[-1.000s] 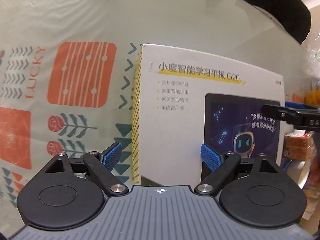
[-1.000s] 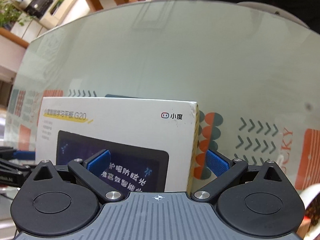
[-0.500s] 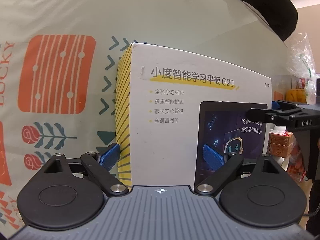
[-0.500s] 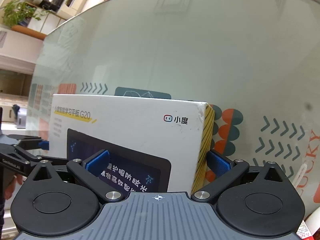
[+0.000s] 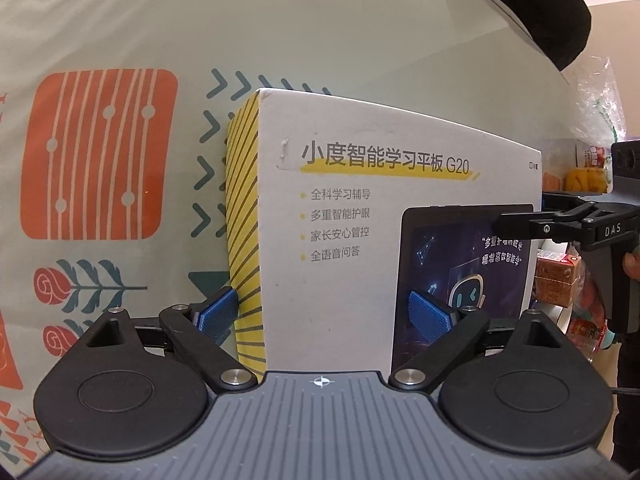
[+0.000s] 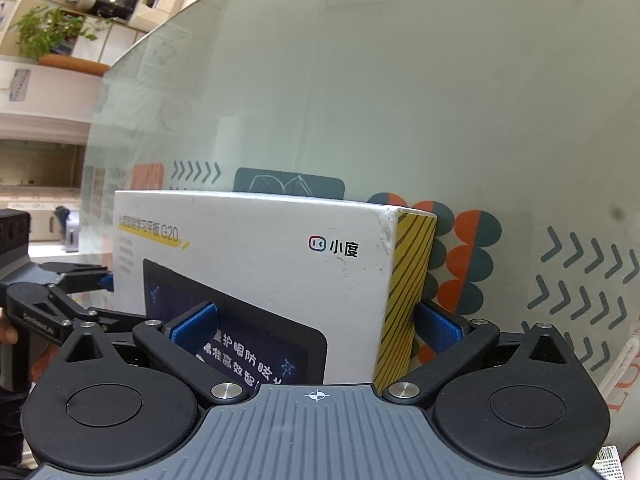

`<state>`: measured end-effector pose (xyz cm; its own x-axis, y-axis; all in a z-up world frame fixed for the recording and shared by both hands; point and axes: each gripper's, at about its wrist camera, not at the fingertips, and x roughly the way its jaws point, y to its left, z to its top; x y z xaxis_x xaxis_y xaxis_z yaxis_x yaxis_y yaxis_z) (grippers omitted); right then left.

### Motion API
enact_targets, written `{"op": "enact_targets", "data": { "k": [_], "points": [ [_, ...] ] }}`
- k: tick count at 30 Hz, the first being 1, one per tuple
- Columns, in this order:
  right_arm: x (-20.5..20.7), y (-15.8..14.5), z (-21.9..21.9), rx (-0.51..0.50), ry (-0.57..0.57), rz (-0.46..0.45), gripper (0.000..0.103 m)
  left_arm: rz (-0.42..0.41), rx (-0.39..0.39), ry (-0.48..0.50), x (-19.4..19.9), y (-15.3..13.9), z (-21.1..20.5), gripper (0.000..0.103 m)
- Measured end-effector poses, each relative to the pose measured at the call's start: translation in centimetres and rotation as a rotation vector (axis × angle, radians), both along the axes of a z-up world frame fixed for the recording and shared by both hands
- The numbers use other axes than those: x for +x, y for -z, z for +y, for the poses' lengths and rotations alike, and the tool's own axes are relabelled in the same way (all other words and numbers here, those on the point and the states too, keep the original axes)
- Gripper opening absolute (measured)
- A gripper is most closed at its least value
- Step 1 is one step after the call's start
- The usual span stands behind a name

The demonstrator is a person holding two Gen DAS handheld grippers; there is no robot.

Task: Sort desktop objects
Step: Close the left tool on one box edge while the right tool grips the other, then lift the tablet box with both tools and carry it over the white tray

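The tablet box (image 5: 344,240) stands on edge on the table (image 5: 280,32), between two grippers: the left gripper (image 5: 324,316) at its nine o'clock end, the right gripper (image 6: 316,328) at three o'clock. Snack packets (image 5: 558,280) lie beyond it.

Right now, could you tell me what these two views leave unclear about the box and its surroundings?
- Box underside: both views, hidden by the box itself.
- Its lower edge: cut off by each gripper body.
- Small print on the box: right view, blurred.
- Bagged clutter: left view, edge-distorted, partly behind the right gripper.
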<state>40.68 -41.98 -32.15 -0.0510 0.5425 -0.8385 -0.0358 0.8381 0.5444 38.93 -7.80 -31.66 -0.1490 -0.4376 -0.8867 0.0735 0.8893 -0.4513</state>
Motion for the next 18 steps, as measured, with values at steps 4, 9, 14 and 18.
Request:
{"op": "enact_targets", "data": {
  "k": [4, 9, 14, 18],
  "points": [
    [-0.6, 0.1, 0.2, 0.004, 0.016, -0.037, 0.103, -0.01, -0.021, -0.002, -0.2, 0.1, 0.3, 0.103],
    [-1.9, 0.1, 0.3, 0.009, 0.07, -0.111, 0.103, -0.039, -0.045, -0.011, -0.7, 0.0, 0.7, 0.103],
    [-2.4, 0.3, 0.6, 0.011, 0.094, -0.15, 0.103, -0.06, -0.074, -0.042, -0.5, 0.1, 1.0, 0.103],
    [-2.1, 0.2, 1.1, -0.008, 0.096, -0.141, 0.103, -0.059, -0.079, -0.045, -0.4, 0.2, 0.9, 0.103]
  ]
}}
